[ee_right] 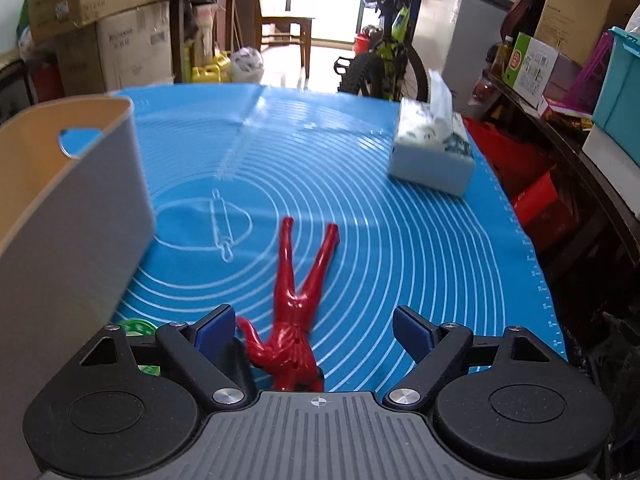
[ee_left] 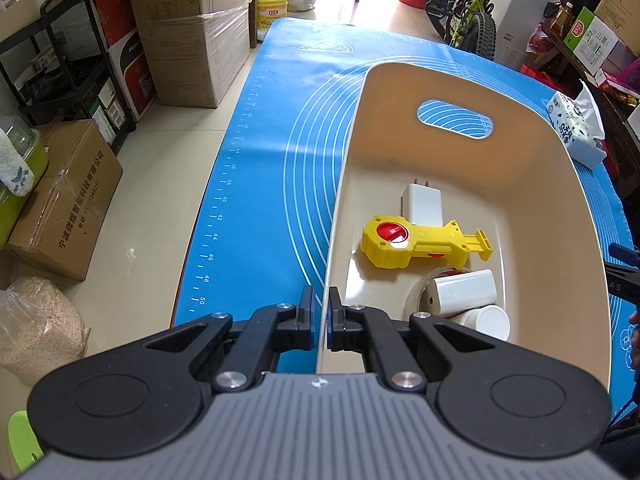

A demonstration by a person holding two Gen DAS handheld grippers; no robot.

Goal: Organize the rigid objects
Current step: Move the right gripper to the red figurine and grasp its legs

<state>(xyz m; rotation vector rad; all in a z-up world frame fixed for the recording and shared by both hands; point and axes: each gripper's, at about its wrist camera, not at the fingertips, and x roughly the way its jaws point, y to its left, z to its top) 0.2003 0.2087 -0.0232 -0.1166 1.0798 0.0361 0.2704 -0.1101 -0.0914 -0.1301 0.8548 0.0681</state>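
Observation:
A cream plastic basket (ee_left: pixel 352 152) stands on the blue mat (ee_left: pixel 280 120). My left gripper (ee_left: pixel 321 312) is shut on its near left wall, which runs up between the fingers. Inside lie a white plug charger (ee_left: pixel 424 204), a yellow toy with a red disc (ee_left: pixel 416 240), a white adapter block (ee_left: pixel 460 292) and a white cap (ee_left: pixel 490 322). In the right wrist view a red figurine (ee_right: pixel 296 320) lies flat on the mat, legs pointing away. My right gripper (ee_right: pixel 314 318) is open, its fingers on either side of the figurine's torso and apart from it. The basket (ee_right: pixel 80 200) stands to the left.
A tissue pack (ee_right: pixel 432 152) sits on the mat at the far right. A green round object (ee_right: pixel 136 328) shows partly behind the right gripper's left finger, next to the basket. Cardboard boxes (ee_left: pixel 188 28), a bicycle (ee_left: pixel 468 16) and shelves surround the table.

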